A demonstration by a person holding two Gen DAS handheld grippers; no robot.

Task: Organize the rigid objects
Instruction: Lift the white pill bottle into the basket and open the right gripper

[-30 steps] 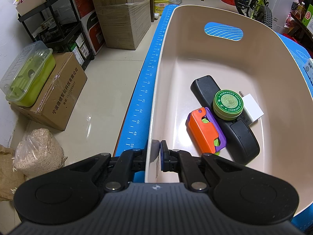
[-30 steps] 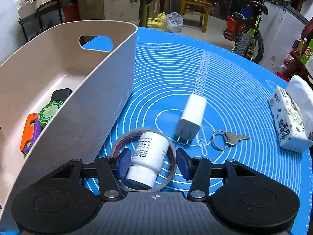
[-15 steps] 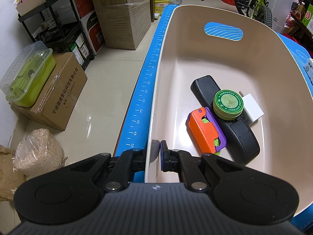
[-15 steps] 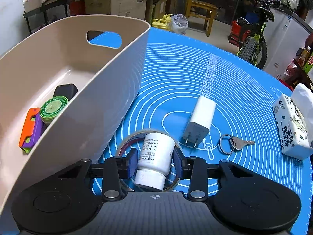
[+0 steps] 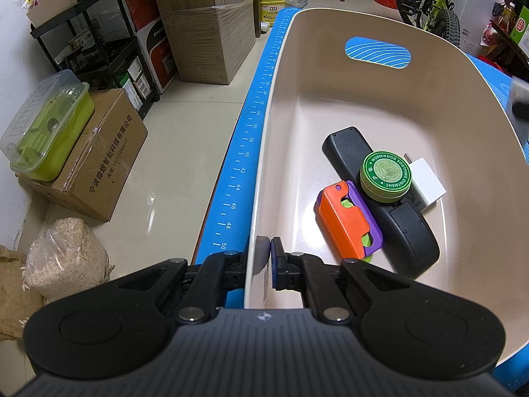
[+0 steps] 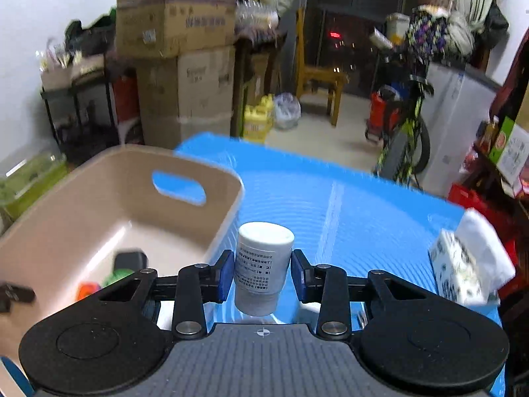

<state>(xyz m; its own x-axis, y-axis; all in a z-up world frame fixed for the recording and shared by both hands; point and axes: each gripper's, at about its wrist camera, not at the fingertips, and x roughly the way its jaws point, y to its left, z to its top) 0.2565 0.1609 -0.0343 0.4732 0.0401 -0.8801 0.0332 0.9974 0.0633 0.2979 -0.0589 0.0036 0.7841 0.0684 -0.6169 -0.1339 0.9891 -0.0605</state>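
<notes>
My left gripper (image 5: pixel 266 248) is shut on the near rim of the beige basket (image 5: pixel 429 76), one pad on each side of the wall. Inside the basket lie a black remote (image 5: pixel 344 152), a green round tin (image 5: pixel 385 175) resting on it, an orange and purple toy (image 5: pixel 344 221) and a white charger (image 5: pixel 426 185). My right gripper (image 6: pixel 263 273) is shut on a white pill bottle (image 6: pixel 264 258), which is held upright in the air above the blue mat (image 6: pixel 347 218), just right of the basket (image 6: pixel 99 205). This view is blurred by motion.
A tissue pack (image 6: pixel 463 264) lies on the mat at the right. The mat's left edge (image 5: pixel 244 152), marked like a ruler, drops to the floor, where cardboard boxes (image 5: pixel 96 165), a green lidded container (image 5: pixel 46 132) and a bag of grain (image 5: pixel 66 258) stand.
The right gripper closed on the pill bottle and lifted it off the mat, tilting upward; the tape ring, charger and keys dropped out of its view. The left gripper kept still.
</notes>
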